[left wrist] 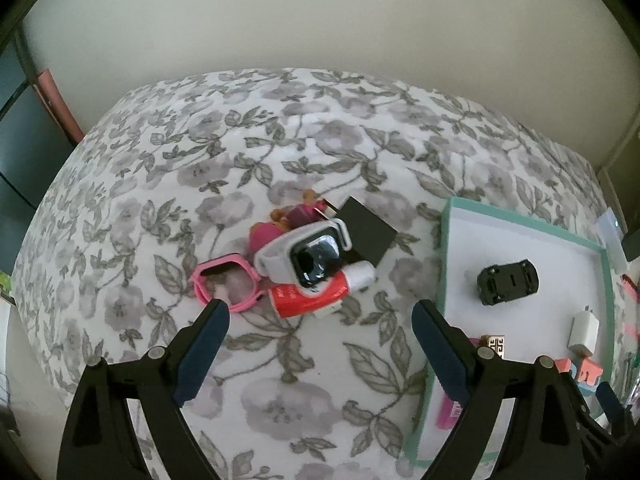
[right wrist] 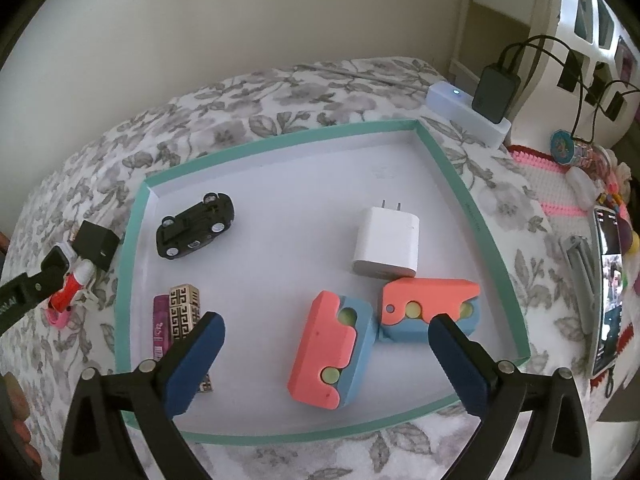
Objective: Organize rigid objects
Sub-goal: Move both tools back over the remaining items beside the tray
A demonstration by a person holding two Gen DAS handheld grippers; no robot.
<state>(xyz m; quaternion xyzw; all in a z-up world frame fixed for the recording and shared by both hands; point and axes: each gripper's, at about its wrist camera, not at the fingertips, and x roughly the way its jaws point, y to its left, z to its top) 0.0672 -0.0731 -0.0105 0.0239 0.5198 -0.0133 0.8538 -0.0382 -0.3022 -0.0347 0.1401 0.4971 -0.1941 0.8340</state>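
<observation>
On the floral bedspread lies a pile: a white smartwatch (left wrist: 312, 256), a pink watch frame (left wrist: 226, 286), a red tube (left wrist: 308, 298), a black box (left wrist: 366, 234) and a magenta toy (left wrist: 300, 216). My left gripper (left wrist: 320, 314) hovers open just in front of the pile, holding nothing. The teal-rimmed tray (right wrist: 272, 140) contains a black toy car (right wrist: 196, 226), a white charger (right wrist: 386, 242), two coral-and-blue blocks (right wrist: 332, 354) (right wrist: 428, 306), a gold patterned box (right wrist: 184, 312) and a purple tube (right wrist: 160, 324). My right gripper (right wrist: 326, 325) stands wide open over the blocks, its pads clear of them.
A white power block (right wrist: 464, 112) with a black adapter and cables sits behind the tray's far right corner. A phone on a stand (right wrist: 608, 292) and small trinkets on a pink knitted mat (right wrist: 560, 208) line the right side. A wall runs behind the bed.
</observation>
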